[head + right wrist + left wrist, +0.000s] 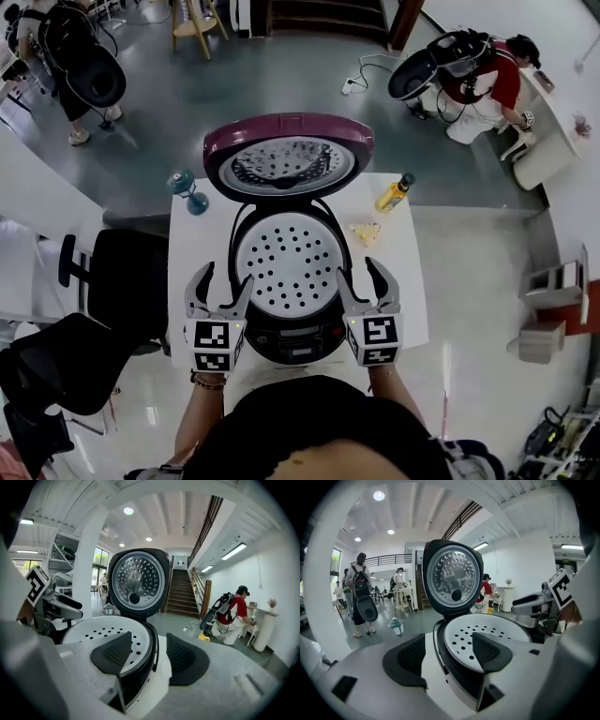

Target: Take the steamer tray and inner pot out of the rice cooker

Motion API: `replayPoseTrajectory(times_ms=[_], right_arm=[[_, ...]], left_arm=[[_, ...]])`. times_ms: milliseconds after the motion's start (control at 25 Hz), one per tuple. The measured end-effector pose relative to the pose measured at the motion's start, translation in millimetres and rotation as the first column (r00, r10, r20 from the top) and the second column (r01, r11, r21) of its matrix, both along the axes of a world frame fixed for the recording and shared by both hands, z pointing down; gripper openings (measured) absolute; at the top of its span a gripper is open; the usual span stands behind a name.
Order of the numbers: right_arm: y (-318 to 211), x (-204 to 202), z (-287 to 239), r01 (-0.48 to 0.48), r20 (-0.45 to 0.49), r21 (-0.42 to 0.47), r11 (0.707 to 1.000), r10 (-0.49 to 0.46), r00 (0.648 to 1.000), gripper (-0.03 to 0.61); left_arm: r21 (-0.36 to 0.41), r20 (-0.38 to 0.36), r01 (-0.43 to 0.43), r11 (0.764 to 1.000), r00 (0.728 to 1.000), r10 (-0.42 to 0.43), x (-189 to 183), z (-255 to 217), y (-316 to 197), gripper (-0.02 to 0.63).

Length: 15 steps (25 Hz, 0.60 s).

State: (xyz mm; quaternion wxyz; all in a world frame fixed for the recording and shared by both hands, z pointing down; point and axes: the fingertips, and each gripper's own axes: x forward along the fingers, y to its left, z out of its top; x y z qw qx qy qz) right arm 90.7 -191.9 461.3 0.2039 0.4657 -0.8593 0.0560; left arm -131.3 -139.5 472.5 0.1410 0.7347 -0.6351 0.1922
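Observation:
The rice cooker (pixel 291 337) stands on a white table (pixel 405 281) with its maroon lid (pixel 288 155) swung up at the far side. A white steamer tray (pixel 291 258) with many round holes fills its mouth and hides the inner pot beneath it. My left gripper (pixel 226 278) is open at the cooker's left rim. In the left gripper view the left gripper (pixel 447 651) straddles that rim, one pad (pixel 487 651) over the steamer tray (pixel 487 632), touching nothing. My right gripper (pixel 359 272) is open at the right rim. There the right gripper (pixel 150 656) straddles it likewise over the steamer tray (pixel 101 637).
On the table's far side stand a yellow bottle (pixel 395 193) to the right and a teal lantern-shaped object (pixel 185 187) to the left, with a small yellow item (pixel 365 232) beside the cooker. Black chairs (pixel 122 281) stand left of the table. People with backpacks are far behind.

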Motion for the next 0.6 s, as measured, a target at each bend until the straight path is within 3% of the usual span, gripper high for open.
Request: replayPoseTrajectory(times_ms=[360,600], right_arm=[[-37.8,-23.7,27.2,0.101,-0.209,-0.119,0.988,-0.125,0.970,0.225],[-47.0,-41.3,63.8,0.183,-0.417,-0.228,0.956,-0.266,0.869,0.226]], left_arm=[[-0.140,0.094,0.003,0.990,0.996,0.010,-2.0,28.7,-26.7,0.312],[-0.208,0.152,-0.004,0.978,0.988,0.037,-5.0,44.4,-37.8,0.316]])
